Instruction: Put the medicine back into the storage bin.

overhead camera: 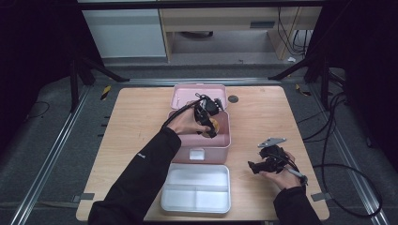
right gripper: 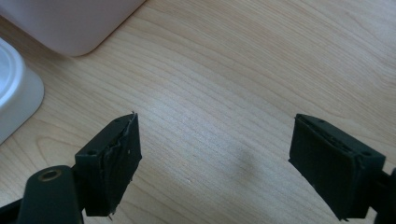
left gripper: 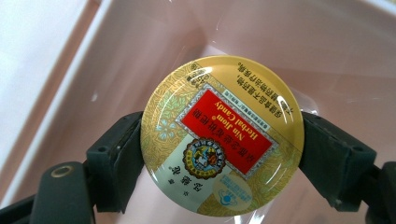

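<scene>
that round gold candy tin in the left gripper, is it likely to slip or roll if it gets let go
The candy tin looks glossy and is wrapped in clear film, so it may be slippery. The left gripper pinches only its curved rim, so it could probably twist out. Being round and flat, it would likely roll only if dropped on edge.

High view: dim, dark surround, wooden table (overhead camera: 263, 126) evenly lit from above, soft detail. Left gripper view: bright, sharp; white glare streaks on the glossy candy tin (left gripper: 223, 135), pink box wall (left gripper: 327, 51) washed out. Right gripper view: crisp wood grain, faint soft shadow between jaws.
</scene>
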The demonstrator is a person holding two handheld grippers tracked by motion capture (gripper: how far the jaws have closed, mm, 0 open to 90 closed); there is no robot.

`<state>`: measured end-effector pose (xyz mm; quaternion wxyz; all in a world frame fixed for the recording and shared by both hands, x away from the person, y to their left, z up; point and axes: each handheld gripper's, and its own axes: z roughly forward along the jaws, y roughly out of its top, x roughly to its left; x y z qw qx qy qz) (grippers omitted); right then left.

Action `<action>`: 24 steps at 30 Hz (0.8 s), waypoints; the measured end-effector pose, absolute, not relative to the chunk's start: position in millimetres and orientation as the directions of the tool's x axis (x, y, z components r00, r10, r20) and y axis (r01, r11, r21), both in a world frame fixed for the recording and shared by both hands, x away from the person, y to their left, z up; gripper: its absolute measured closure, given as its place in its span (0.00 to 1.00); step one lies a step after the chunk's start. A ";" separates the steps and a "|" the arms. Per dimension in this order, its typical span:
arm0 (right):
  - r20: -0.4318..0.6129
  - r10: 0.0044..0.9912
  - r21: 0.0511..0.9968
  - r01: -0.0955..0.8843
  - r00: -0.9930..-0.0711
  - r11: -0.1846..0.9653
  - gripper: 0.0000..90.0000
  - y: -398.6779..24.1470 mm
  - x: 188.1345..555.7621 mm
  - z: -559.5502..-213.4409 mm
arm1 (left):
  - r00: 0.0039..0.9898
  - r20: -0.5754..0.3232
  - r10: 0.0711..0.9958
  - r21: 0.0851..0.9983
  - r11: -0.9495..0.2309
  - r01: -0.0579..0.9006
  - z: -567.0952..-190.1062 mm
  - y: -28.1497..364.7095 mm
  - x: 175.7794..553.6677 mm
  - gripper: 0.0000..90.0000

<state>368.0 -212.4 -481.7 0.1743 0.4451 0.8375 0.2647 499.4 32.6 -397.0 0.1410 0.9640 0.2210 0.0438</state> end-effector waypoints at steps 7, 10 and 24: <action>-0.058 0.836 0.596 0.653 -0.545 0.467 0.16 -212.1 368.2 -481.6 | 0.892 0.024 0.451 0.318 -0.849 0.421 -392.6 37.2 499.2 0.20; -0.058 0.839 0.599 0.653 -0.541 0.463 0.16 -212.2 368.2 -481.2 | 0.889 0.024 0.458 0.336 -0.841 0.424 -386.8 40.7 498.2 0.19; -0.066 0.836 0.628 0.629 -0.544 0.459 0.19 -212.2 365.4 -471.5 | 0.881 0.070 0.469 0.476 -0.791 0.383 -339.3 82.6 464.2 0.25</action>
